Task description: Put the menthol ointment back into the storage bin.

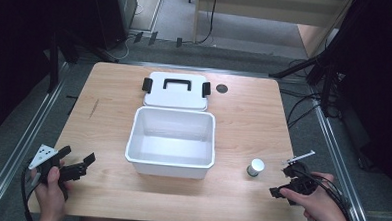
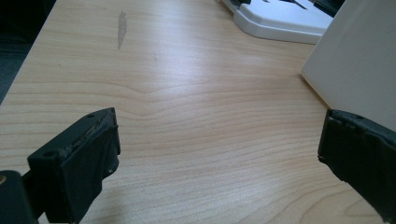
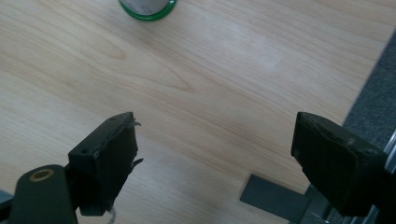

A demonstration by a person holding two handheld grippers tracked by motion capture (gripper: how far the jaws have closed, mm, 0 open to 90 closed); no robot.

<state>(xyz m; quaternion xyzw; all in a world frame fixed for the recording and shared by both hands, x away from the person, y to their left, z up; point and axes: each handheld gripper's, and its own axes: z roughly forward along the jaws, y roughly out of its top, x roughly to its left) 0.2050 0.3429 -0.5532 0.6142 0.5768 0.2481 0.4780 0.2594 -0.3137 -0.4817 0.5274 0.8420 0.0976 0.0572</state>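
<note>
High view is taking in the whole wooden table: an open white box sitting mid-table, its lid with a black handle lying flat just behind the box, a dark round mark on the wood beside the lid's right end. Small can is standing to the right of the box, near the front edge, well apart from the box wall.

Left gripper is resting left of the box, held in a hand. Left gripper view is adding what the high view is not giving: a grey smear on the wood grain left of the box, the box's white wall rising close by the far jaw, a corner of the lid beyond. Jaws are standing wide apart over bare wood, touching nothing.

Right gripper is sitting right of the box, just beside the can and nearer the front edge. Right gripper view is showing the can's green base rim at the top, ahead of the jaws, and the table's edge with a metal frame rail below. Jaws are spread wide, holding nothing, with only wood between them.

Can is standing upright, long axis vertical, pale top facing up
</note>
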